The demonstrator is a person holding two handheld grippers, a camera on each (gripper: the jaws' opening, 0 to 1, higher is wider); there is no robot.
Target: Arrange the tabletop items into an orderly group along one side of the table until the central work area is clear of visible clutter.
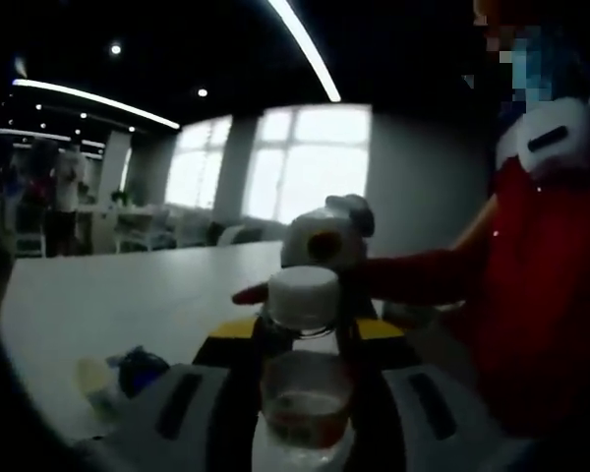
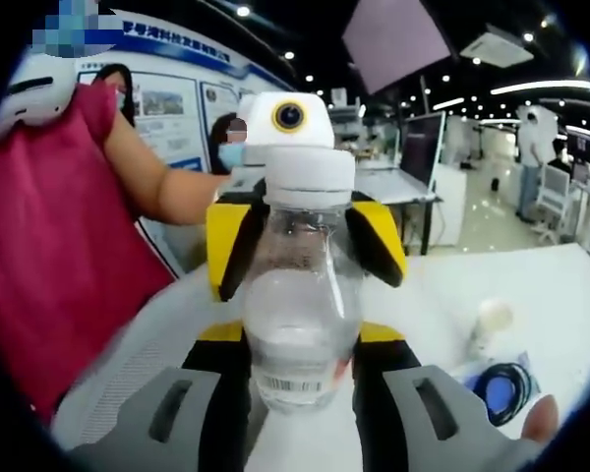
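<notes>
While upright btwn both grippers' jaws, bottle (image 2: 300,295), white cap, above table (image 2: 560,285).

one clear bottle (image 2: 300,295), two tools (image 2: 300,408), one white table (image 1: 128,295)

Looks like an exhibition-style office or lab: poster boards (image 2: 167,98) left of the right gripper (image 2: 300,393), monitor (image 2: 423,147) beyond (ceiling spotlights overhead).

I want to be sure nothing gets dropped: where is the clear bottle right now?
The clear bottle stands upright between both grippers' jaws, raised above the white table; the left gripper faces it in the right gripper view.
</notes>
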